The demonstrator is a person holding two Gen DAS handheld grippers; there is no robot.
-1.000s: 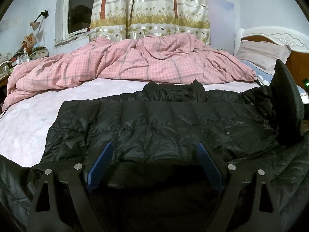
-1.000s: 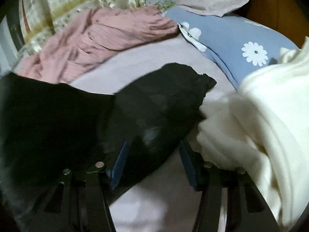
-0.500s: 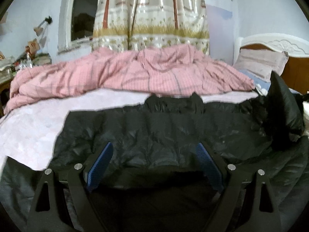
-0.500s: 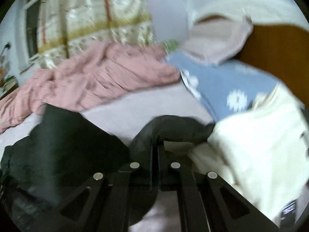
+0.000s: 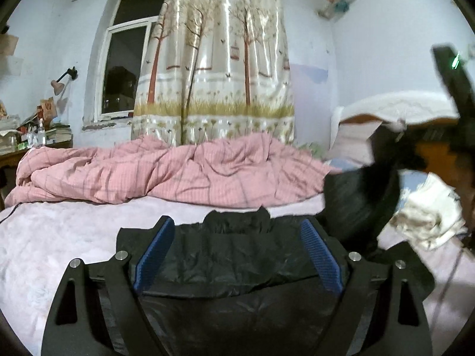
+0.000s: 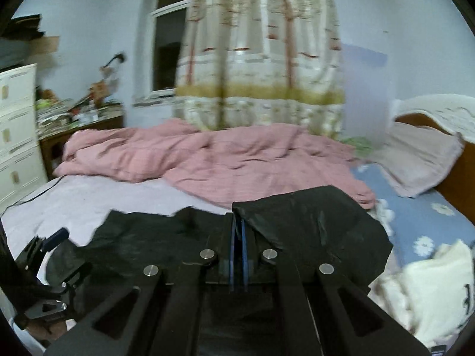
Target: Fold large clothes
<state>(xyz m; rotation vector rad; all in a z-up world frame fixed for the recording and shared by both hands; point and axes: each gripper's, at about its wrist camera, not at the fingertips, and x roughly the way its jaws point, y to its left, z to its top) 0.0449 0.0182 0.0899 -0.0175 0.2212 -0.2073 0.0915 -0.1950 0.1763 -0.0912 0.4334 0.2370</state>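
A black puffer jacket lies spread on the bed's pale pink sheet, collar toward the far side. My left gripper hovers over its near part with the jaws wide. Black fabric lies between the blue pads, which do not press on it. My right gripper is shut on the jacket's sleeve and holds it lifted above the bed. In the left wrist view that raised sleeve hangs blurred at the right. The left gripper also shows at the lower left of the right wrist view.
A rumpled pink checked quilt fills the bed's far side. A blue flowered pillow, a cream garment and a wooden headboard are at the right. A cluttered desk and white drawers stand at the left.
My right gripper closed on the black sleeve and swung it up off the sheet. My left gripper rose and tilted upward with its jaws still wide.
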